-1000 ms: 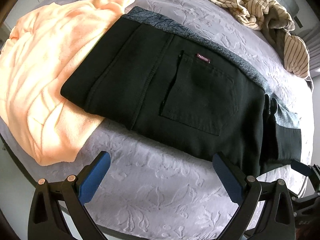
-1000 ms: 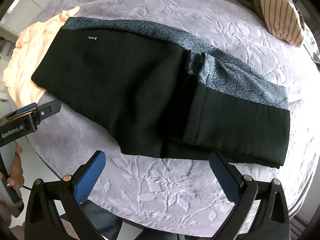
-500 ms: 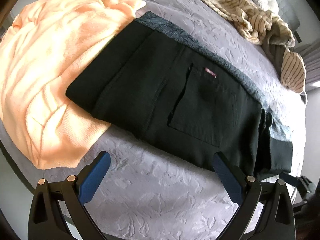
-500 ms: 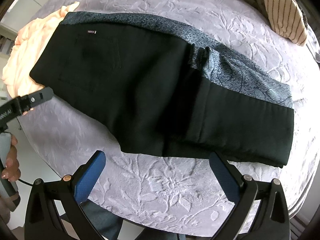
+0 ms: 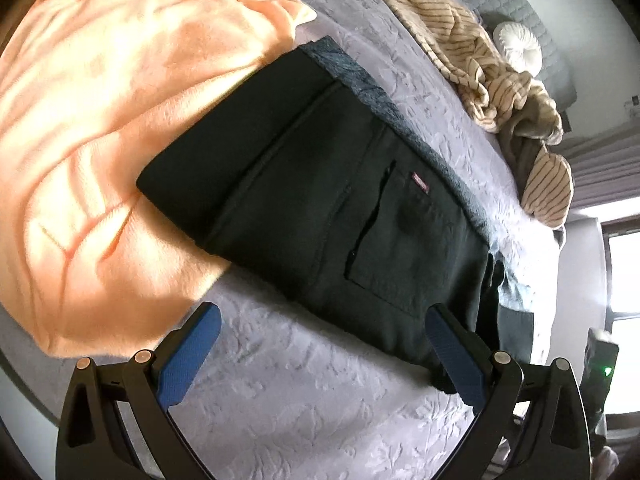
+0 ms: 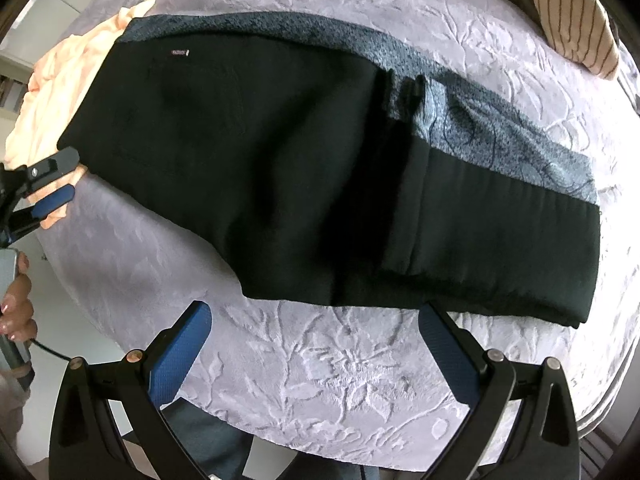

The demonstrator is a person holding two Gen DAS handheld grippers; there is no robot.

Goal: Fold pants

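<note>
- Nearest the left gripper (image 5: pixel 320 344) is bare grey bedspread (image 5: pixel 304 412); its blue pads stand wide apart with nothing between them, so it is open and empty.
- Just beyond its fingertips lie the black pants (image 5: pixel 320 200), folded into a long flat band with the back pocket (image 5: pixel 404 240) and its small red tag facing up. The near edge runs close to the right-hand finger — a likely place to pinch next.
- The right gripper (image 6: pixel 316 344) is open too, hovering over the embossed cover with the pants' leg end just ahead of its right-hand finger.
- From there the pants stretch away to its left, a grey patterned lining (image 6: pixel 480 128) showing along the far edge where the layers do not quite match. The fold looks partly done, judging by the length left to halve.
- Beyond the left gripper's left side, the waist end rests on an orange blanket (image 5: pixel 100 140), probably just because the bed is crowded.
- Farthest off, a striped beige cloth (image 5: pixel 472 52) lies heaped, well apart from the work.
</note>
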